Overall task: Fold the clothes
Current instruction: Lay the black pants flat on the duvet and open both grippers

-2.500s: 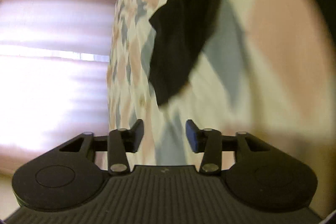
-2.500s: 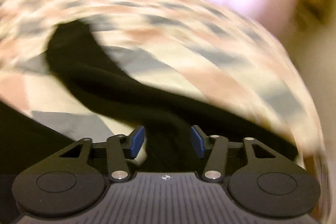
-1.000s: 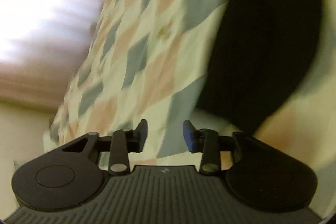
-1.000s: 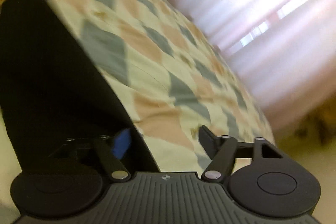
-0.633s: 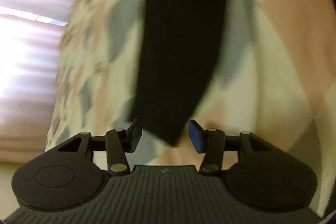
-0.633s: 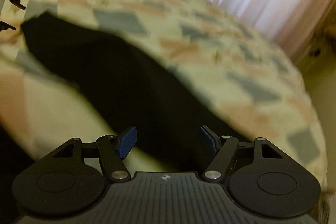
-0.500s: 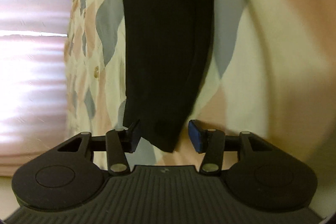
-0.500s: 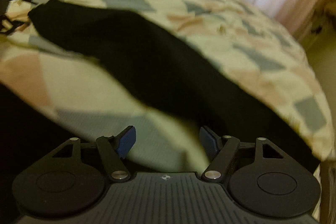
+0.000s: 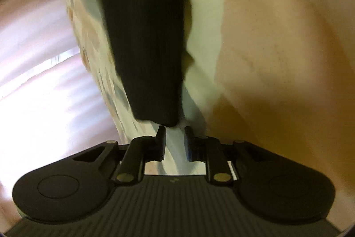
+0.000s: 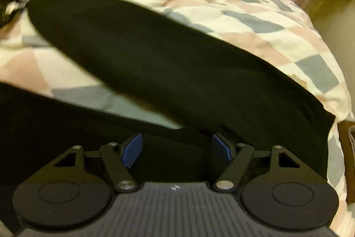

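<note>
Black garment [image 10: 177,68] lies stretched out on a bed with a patchwork bedspread [image 10: 255,6] of pink, grey and cream diamonds. Left gripper [image 9: 174,132] sits low at one narrow end of the garment [image 9: 144,37], jaws narrowed with a small gap; the cloth edge is right at the fingertips, bedspread [image 9: 266,48] visible between them, not gripping anything as far as visible. Right gripper [image 10: 176,146] hovers over the wider end, released, blue pads [image 10: 132,149] spread wide apart, black fabric beneath them. Pink curtains [image 9: 33,81] in the background, bright light through them.
</note>
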`<state>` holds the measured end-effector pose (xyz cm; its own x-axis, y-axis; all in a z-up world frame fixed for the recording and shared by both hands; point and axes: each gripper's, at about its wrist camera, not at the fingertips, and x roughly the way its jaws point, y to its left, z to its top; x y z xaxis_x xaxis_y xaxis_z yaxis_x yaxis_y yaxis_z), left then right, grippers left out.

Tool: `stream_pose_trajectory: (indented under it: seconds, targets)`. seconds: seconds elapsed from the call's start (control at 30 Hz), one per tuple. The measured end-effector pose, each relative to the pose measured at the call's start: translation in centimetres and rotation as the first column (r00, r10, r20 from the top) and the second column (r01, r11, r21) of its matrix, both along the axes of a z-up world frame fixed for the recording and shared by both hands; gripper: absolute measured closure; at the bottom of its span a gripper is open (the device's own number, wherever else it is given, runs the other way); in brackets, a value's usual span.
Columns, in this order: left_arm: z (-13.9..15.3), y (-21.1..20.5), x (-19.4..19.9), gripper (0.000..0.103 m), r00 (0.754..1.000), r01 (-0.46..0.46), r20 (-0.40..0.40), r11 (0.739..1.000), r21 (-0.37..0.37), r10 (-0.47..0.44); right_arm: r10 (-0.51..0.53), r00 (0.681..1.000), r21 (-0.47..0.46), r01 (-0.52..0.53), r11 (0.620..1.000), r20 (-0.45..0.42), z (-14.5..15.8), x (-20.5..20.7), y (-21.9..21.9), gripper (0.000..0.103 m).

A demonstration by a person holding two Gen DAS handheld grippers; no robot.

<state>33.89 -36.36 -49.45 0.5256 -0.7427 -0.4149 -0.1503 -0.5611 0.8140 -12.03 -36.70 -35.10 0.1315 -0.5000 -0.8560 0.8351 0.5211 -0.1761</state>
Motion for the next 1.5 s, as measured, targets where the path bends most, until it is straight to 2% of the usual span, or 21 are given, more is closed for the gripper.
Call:
stream_pose_trajectory:
  seconds: [0.07,0.17,0.23,0.3,0.33,0.4,0.53,0.57,0.63,0.73,0.77,0.8,0.97,1.0,1.07,1.13,1.17,1.2,1.23,1.33,1.5]
  targets:
    - [2.3,-0.9,-0.3,0.077,0.971,-0.214,-0.121,0.976,-0.04,0.208,-0.039,0.998,-0.008,0.04,0.999,0.048,1.3,-3.0,-1.2,0.031]
    - [7.0,-0.8,-1.1,0.07,0.818,-0.5,-0.342,0.866,-0.022,0.463,-0.145,0.982,-0.012,0.147,0.989,0.118,3.0,-9.5,-4.5,0.031]
    - [10.6,-0.1,-2.8,0.071,0.646,-0.649,-0.504,0.76,0.033,0.573,-0.211,0.965,-0.012,0.216,0.976,0.155,3.7,-14.1,-7.0,0.033]
    - [14.2,1.2,-5.5,0.071,0.423,-0.743,-0.665,0.656,0.133,0.615,-0.262,0.949,0.001,0.266,0.964,0.178,3.6,-18.7,-9.9,0.034]
    - [15.7,2.3,-7.7,0.071,0.29,-0.767,-0.737,0.609,0.202,0.611,-0.285,0.938,0.017,0.287,0.958,0.198,3.2,-21.2,-11.6,0.035]
    - [17.8,4.4,-12.2,0.071,0.098,-0.77,-0.81,0.559,0.307,0.578,-0.308,0.919,0.031,0.31,0.95,0.246,2.4,-25.4,-14.6,0.037]
    - [18.3,4.8,-24.2,0.071,-0.156,-0.697,-0.834,0.54,0.472,0.529,-0.237,0.94,0.074,0.226,0.971,0.244,0.3,-30.5,-20.2,0.037]
    - [18.7,4.5,-26.8,0.071,-0.195,-0.664,-0.831,0.554,0.503,0.52,-0.203,0.948,0.09,0.187,0.978,0.243,-0.1,-31.3,-21.1,0.037]
    - [18.6,4.8,-32.9,0.071,-0.233,-0.606,-0.835,0.597,0.525,0.498,-0.151,0.953,0.134,0.119,0.984,0.261,-1.0,-31.7,-22.4,0.038]
    - [18.3,5.0,-39.5,0.069,-0.267,-0.569,-0.828,0.613,0.548,0.492,-0.089,0.952,0.204,0.029,0.979,0.293,-2.3,-31.8,-23.9,0.038]
    - [18.1,5.1,-41.3,0.069,-0.28,-0.557,-0.822,0.613,0.56,0.497,-0.088,0.951,0.188,0.033,0.982,0.295,-2.2,-32.0,-24.0,0.054]
    - [17.6,5.1,-42.2,0.07,-0.274,-0.556,-0.82,0.613,0.562,0.503,-0.088,0.951,0.172,0.038,0.984,0.296,-2.0,-32.3,-24.0,0.088]
    - [14.9,4.2,-45.5,0.072,-0.253,-0.542,-0.804,0.609,0.579,0.539,-0.088,0.949,0.089,0.063,0.994,0.304,-1.2,-33.6,-24.3,0.095]
    - [14.2,4.2,-45.8,0.072,-0.26,-0.527,-0.793,0.607,0.595,0.551,-0.159,0.933,0.146,0.117,0.982,0.323,-2.4,-34.6,-25.1,0.094]
    - [12.5,4.3,-46.7,0.072,-0.23,-0.537,-0.779,0.592,0.602,0.584,-0.277,0.899,0.254,0.195,0.947,0.34,-5.1,-35.9,-26.3,0.09]
    - [12.4,4.7,-47.5,0.072,-0.175,-0.541,-0.79,0.613,0.576,0.588,-0.314,0.876,0.269,0.224,0.937,0.366,-5.1,-35.9,-26.6,0.074]
    - [12.3,4.9,-47.9,0.072,-0.148,-0.542,-0.794,0.623,0.563,0.589,-0.333,0.864,0.276,0.238,0.931,0.378,-5.1,-35.9,-26.8,0.056]
    - [12.6,5.2,-48.0,0.071,-0.148,-0.539,-0.793,0.624,0.566,0.591,-0.339,0.864,0.251,0.258,0.933,0.372,-4.2,-36.0,-26.4,0.042]
    - [12.8,5.5,-48.1,0.071,-0.149,-0.536,-0.791,0.624,0.569,0.593,-0.346,0.865,0.224,0.279,0.934,0.364,-3.3,-36.1,-26.1,0.041]
    - [13.3,6.4,-48.6,0.071,-0.113,-0.528,-0.793,0.639,0.559,0.599,-0.278,0.88,0.161,0.233,0.959,0.384,0.0,-37.0,-22.2,0.041]
    - [13.3,7.2,-49.8,0.07,-0.099,-0.516,-0.779,0.638,0.572,0.619,-0.236,0.858,0.254,0.129,0.959,0.456,0.6,-38.6,-17.5,0.071]
